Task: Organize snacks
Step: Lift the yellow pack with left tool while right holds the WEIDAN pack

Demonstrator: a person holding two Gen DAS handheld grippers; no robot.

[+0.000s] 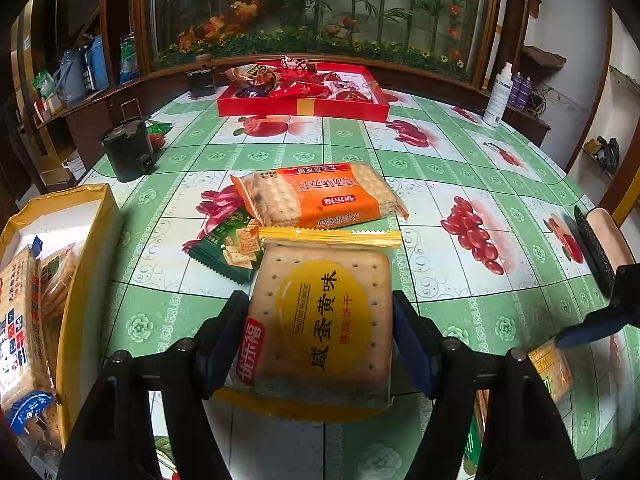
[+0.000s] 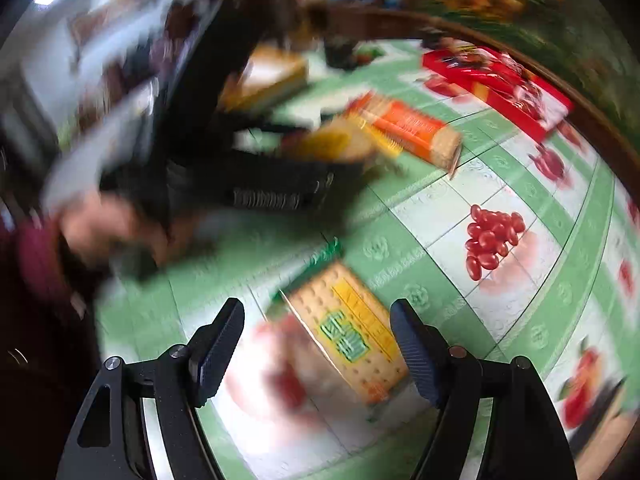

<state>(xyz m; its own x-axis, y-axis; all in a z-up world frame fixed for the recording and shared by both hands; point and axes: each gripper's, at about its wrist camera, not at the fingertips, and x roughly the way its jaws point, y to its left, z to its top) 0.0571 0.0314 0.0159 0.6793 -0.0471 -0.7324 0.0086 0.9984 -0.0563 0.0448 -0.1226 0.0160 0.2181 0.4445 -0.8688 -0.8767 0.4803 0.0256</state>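
The left gripper [image 1: 320, 336] is clamped on a yellow cracker pack [image 1: 320, 332], held above the table [image 1: 500, 312]. Just beyond it lie an orange pack [image 1: 316, 194] and a green pack [image 1: 230, 246], the orange one overlapping the green one's far edge. A yellow box [image 1: 86, 264] stands at the left table edge with cracker packs upright inside; its near end is cut off by the frame. At the far side sits a red tray [image 1: 304, 106] of red-wrapped sweets, with a black canister [image 1: 128, 148] to the left and a white spray bottle [image 1: 498, 96] to the right.

The right gripper [image 2: 318, 344] has its jaws apart, not touching anything, over a cracker pack with a green label [image 2: 352, 332] lying on the table. That view is heavily blurred: the left gripper's black body and a hand [image 2: 100, 224] fill its left half, hiding the table behind, and the label print cannot be read.
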